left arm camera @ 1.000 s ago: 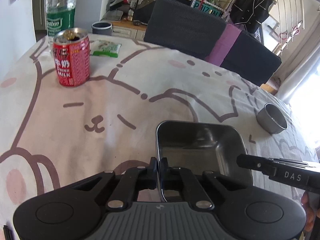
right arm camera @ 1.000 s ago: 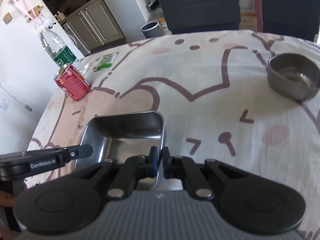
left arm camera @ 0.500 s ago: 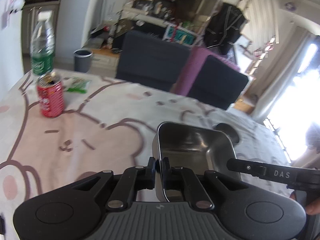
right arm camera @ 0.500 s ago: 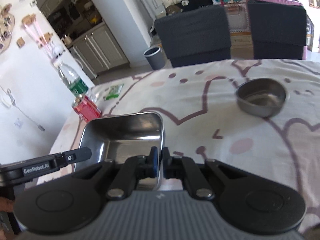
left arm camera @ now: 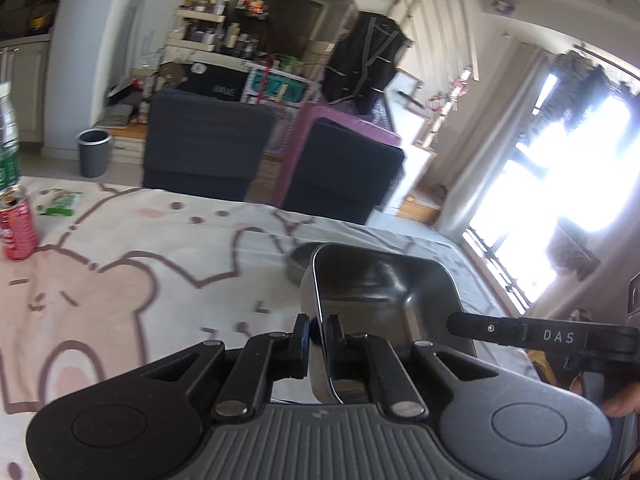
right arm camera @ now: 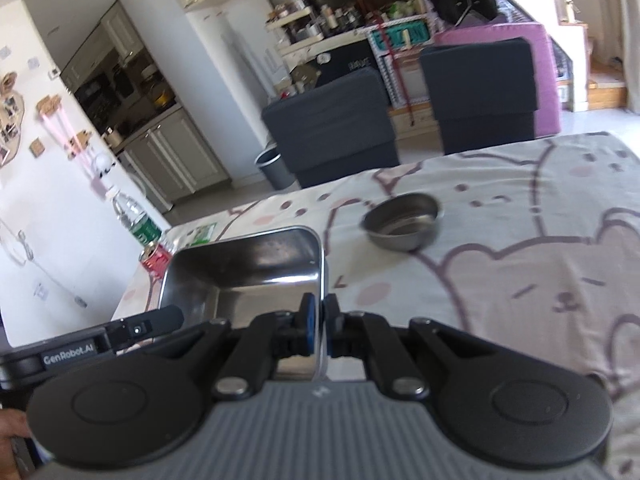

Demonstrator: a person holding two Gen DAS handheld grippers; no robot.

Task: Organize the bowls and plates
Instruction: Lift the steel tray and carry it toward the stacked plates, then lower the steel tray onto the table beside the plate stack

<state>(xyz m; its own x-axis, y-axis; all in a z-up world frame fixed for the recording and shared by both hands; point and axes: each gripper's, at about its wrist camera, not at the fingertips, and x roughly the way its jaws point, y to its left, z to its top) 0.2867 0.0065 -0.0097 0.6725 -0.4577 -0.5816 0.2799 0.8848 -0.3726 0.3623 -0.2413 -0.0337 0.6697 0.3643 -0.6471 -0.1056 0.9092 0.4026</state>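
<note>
A rectangular steel tray (left arm camera: 384, 292) is held in the air above a table covered with a bear-print cloth (left arm camera: 168, 280), carried between two claws at once. On the tray's left wall the left gripper (left arm camera: 316, 334) is pinched shut across the rim; on its right wall the right gripper (right arm camera: 319, 330) is pinched shut in the same way. Each grip is only a thin bite on a smooth metal edge, so a slip is judged possible: if one hand is raised, turned or pulled faster than the other, the rim could be twisted out of the pads and the tray dropped onto the table. At the far left of the table a red drink can (left arm camera: 18, 224), a clear bottle with a green label (left arm camera: 8, 140) and a small green packet (left arm camera: 60, 202) are seen, well apart from the tray. Further right, beyond the tray, a round steel bowl (right arm camera: 402, 220) rests on the cloth, and it is judged the one thing that could be struck if the tray is lowered carelessly. Two dark chairs (right arm camera: 332, 128) stand past the far edge.
</note>
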